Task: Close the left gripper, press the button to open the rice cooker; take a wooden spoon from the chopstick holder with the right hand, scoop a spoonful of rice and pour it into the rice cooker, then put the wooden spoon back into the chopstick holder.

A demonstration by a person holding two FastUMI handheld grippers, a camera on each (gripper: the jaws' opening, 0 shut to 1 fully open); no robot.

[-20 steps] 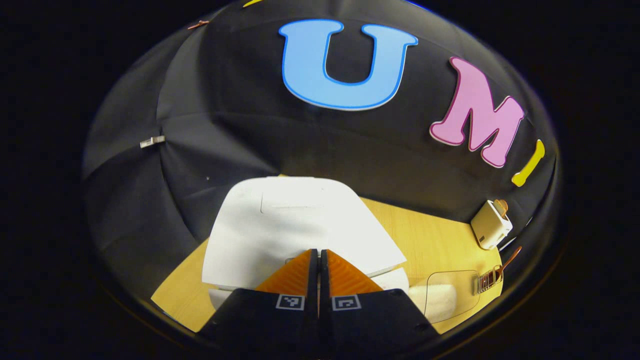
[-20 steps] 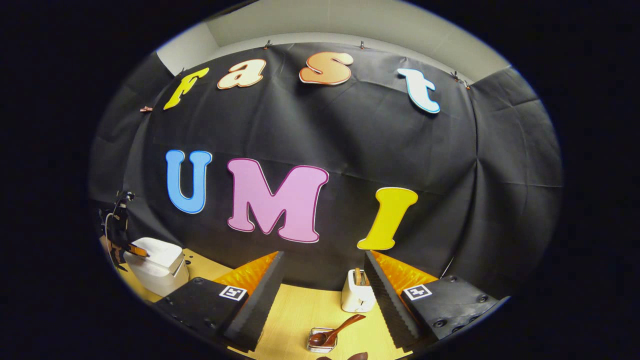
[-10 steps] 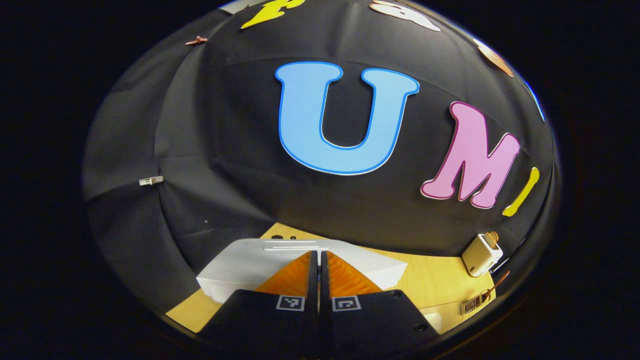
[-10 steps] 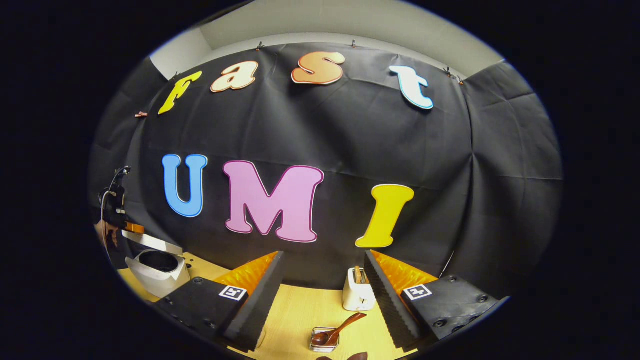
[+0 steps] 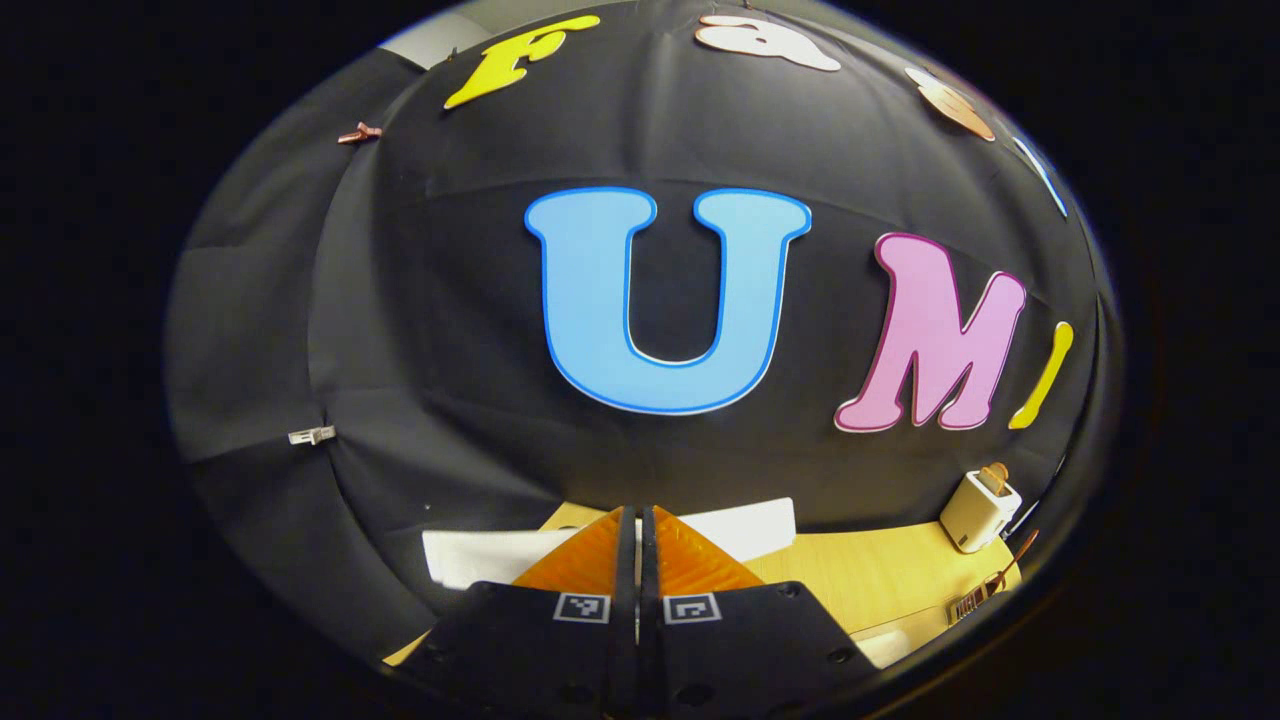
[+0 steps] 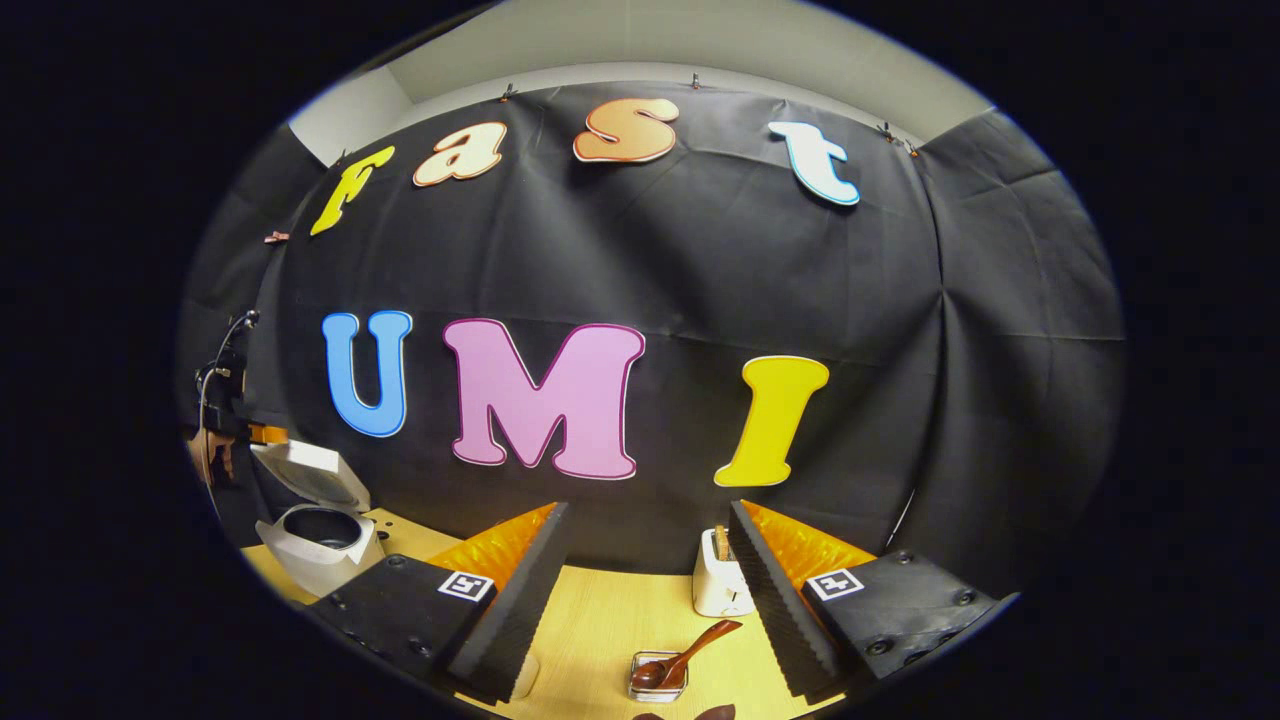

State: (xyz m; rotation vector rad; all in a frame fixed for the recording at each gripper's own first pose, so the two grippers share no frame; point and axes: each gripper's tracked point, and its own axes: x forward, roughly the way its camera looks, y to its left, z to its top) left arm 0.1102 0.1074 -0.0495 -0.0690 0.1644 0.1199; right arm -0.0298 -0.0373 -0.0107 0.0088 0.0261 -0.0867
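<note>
On the pale wooden tabletop [image 6: 600, 620] the rice cooker [image 6: 318, 535] stood with its lid raised, so the button step looked done. The left tool [image 5: 637, 520] was clenched empty; the right tool [image 6: 645, 560] was spread, the wooden spoon [image 6: 685, 655] in the chopstick holder [image 6: 655, 680] not yet taken.

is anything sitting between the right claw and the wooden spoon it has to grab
Nothing visible does. In the right gripper view the open right claw faces the wooden spoon in its chopstick holder across bare table. The toaster stands farther back, beyond the spoon.
</note>
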